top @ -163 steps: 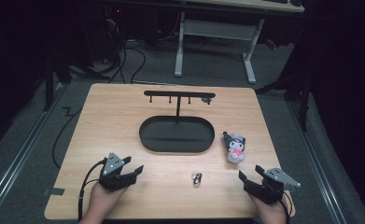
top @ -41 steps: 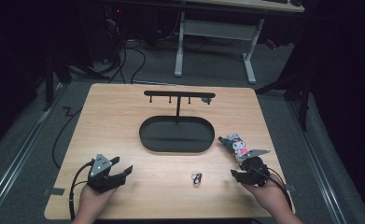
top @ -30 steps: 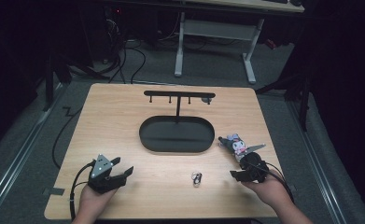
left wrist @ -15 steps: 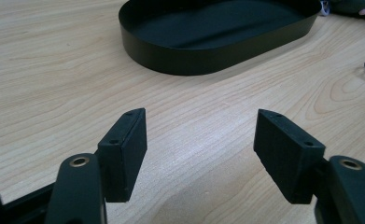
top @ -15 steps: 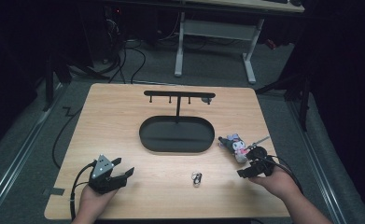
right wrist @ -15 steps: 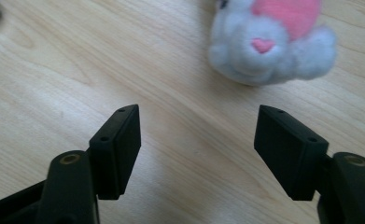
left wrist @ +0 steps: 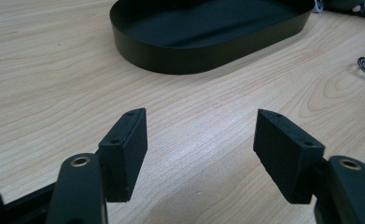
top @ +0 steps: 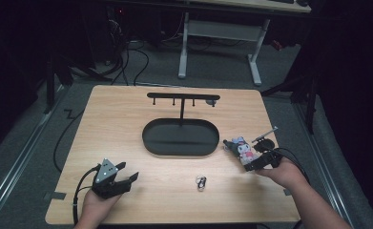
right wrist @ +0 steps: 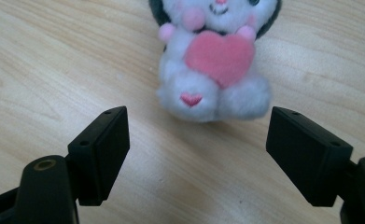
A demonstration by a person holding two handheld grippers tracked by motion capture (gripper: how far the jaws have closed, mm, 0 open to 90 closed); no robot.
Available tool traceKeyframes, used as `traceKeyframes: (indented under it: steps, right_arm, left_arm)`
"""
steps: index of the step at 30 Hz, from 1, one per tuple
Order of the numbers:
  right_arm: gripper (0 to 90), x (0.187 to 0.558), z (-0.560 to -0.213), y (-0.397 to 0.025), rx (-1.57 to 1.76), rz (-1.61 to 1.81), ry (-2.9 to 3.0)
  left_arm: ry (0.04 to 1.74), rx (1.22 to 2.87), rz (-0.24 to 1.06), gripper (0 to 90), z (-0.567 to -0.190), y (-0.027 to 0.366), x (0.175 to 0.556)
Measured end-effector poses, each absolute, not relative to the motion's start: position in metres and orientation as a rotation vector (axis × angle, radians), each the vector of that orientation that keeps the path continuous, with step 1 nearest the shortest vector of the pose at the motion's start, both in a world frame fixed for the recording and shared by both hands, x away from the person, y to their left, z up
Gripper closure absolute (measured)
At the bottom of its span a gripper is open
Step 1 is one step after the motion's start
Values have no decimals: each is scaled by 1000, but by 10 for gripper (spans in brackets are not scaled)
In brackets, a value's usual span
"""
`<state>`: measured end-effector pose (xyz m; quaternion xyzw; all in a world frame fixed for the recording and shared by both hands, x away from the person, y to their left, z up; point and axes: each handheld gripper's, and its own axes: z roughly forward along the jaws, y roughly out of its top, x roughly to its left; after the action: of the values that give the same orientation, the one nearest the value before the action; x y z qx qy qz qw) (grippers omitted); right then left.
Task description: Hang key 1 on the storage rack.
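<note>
While the right gripper (top: 252, 161) sits low over the right side of the table (top: 117, 124), its jaws stand wide apart with nothing between them. Just ahead of those jaws lies the plush toy (right wrist: 214, 60), a small white figure with a dark hood clutching a pink heart, lying flat on the wood. From the right gripper view, the toy's feet come close to the gap between the jaws but touch neither one. Seen from above, the toy (top: 240, 147) rests just beside the right end of the black oval tray (top: 150, 138), a little apart from its wall.

Over at the near left of the table, the left gripper (top: 125, 177) is held low in the person's hand, its jaws also spread wide and holding nothing. From its own view the jaws point toward the tray (left wrist: 180, 58), with bare wood between them.

A small metal ring clip (top: 201, 182) lies on the table between the two grippers, nearer the front edge. Behind the tray rises a thin black rack (top: 182, 97) with little pegs hanging from its crossbar.
</note>
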<state>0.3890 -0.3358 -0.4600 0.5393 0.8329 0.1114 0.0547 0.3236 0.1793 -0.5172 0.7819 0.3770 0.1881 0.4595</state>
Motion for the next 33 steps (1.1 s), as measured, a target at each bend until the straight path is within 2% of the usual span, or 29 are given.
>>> traceKeyframes:
  steps: [20,25,26,29,31,33]
  right_arm:
    - [226,423,-477,-329,1678,308,2551]
    - [291,426,-483,-326,1663,283,2573]
    - [338,426,-485,-324,1652,272,2569]
    - [357,426,-486,-323,1660,267,2579]
    - [450,427,-488,-321,1666,244,2575]
    - [477,425,-485,-319,1653,244,2564]
  left_arm:
    - [925,1920,460,357,-517,182,325]
    - [924,1925,460,357,-517,182,326]
    - [923,1925,460,357,-517,182,326]
    - [921,1925,460,357,-517,183,326]
    - [921,1925,462,357,-517,183,326]
    - [923,1925,461,357,-517,183,326]
